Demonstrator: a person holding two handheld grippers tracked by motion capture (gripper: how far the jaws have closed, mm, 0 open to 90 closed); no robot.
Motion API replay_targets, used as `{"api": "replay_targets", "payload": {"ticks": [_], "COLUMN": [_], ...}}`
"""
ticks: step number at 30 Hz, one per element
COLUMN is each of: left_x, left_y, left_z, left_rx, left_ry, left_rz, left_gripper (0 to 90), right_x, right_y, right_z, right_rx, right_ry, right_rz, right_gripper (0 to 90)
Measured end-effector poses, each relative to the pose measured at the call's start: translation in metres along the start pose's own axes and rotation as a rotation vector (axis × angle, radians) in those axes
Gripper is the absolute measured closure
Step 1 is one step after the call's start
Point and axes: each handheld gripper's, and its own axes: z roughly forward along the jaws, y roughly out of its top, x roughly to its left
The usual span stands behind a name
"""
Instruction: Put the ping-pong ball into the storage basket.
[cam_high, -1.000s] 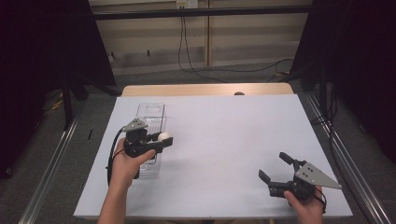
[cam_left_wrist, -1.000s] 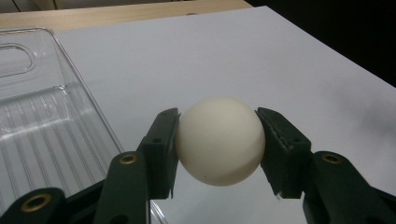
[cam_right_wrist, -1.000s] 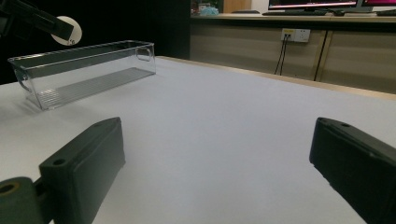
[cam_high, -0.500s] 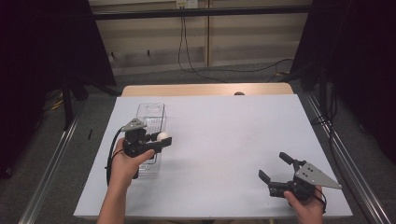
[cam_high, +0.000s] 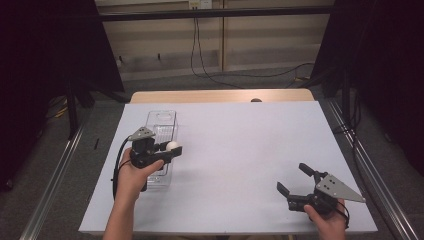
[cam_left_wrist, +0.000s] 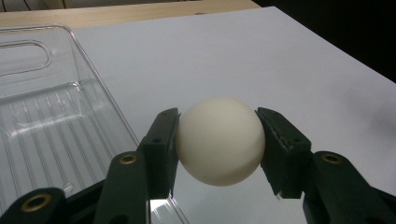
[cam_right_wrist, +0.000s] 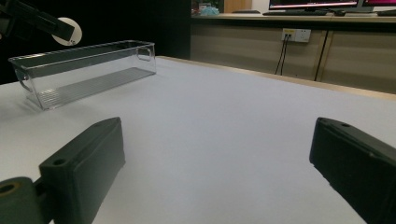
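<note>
A cream-white ball (cam_left_wrist: 220, 141) sits pinched between the two black jaws of my left gripper (cam_left_wrist: 219, 140). In the high view that gripper (cam_high: 172, 148) holds the ball (cam_high: 173, 145) just above the right wall of a clear plastic bin (cam_high: 161, 122) at the table's left. The bin (cam_left_wrist: 46, 121) lies long and narrow, and its ribbed floor is bare where I see it. My right gripper (cam_high: 295, 179) rests near the front right of the table, jaws wide apart with nothing between them. In the right gripper view the bin (cam_right_wrist: 84, 70) and the held ball (cam_right_wrist: 69, 31) show far off.
A white sheet covers the table (cam_high: 250, 145), and a wooden strip (cam_high: 220, 96) shows along its far edge. Cables (cam_high: 210, 50) hang against the wall behind. Dark curtains and metal rails flank both sides.
</note>
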Motion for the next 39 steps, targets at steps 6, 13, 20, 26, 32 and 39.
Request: {"api": "replay_targets", "payload": {"ticks": [6,13,20,26,32,39], "left_x": [0.0009,0.0026,0.0037,0.0037,0.0059,0.0079], "left_y": [0.0002,0.0004,0.0,-0.0004,-0.0001,-0.0001], "left_z": [-0.0014,-0.004,-0.0044,-0.0045,-0.0074,-0.0098], "left_rx": [-0.003,-0.007,-0.005,-0.005,-0.008,-0.014], "left_ry": [0.006,0.012,0.023,0.029,0.038,0.041], "left_rz": [0.0,-0.002,0.002,0.001,-0.001,-0.004], "left_gripper": [51.1,51.2,51.2,51.2,51.2,51.2], "right_x": [0.0002,0.0,0.0001,0.0001,0.0007,0.0009], "right_y": [0.0,-0.0004,-0.0006,-0.0005,-0.0006,-0.0004], "right_z": [0.0001,0.0005,0.001,0.001,0.0014,0.0016], "right_rx": [0.001,0.006,0.01,0.005,0.005,0.005], "right_ry": [0.0,0.005,0.008,0.004,0.004,0.006], "right_rz": [-0.001,-0.003,-0.002,-0.007,-0.004,-0.006], "right_gripper": [3.0,3.1,3.0,3.1,3.1,3.1]}}
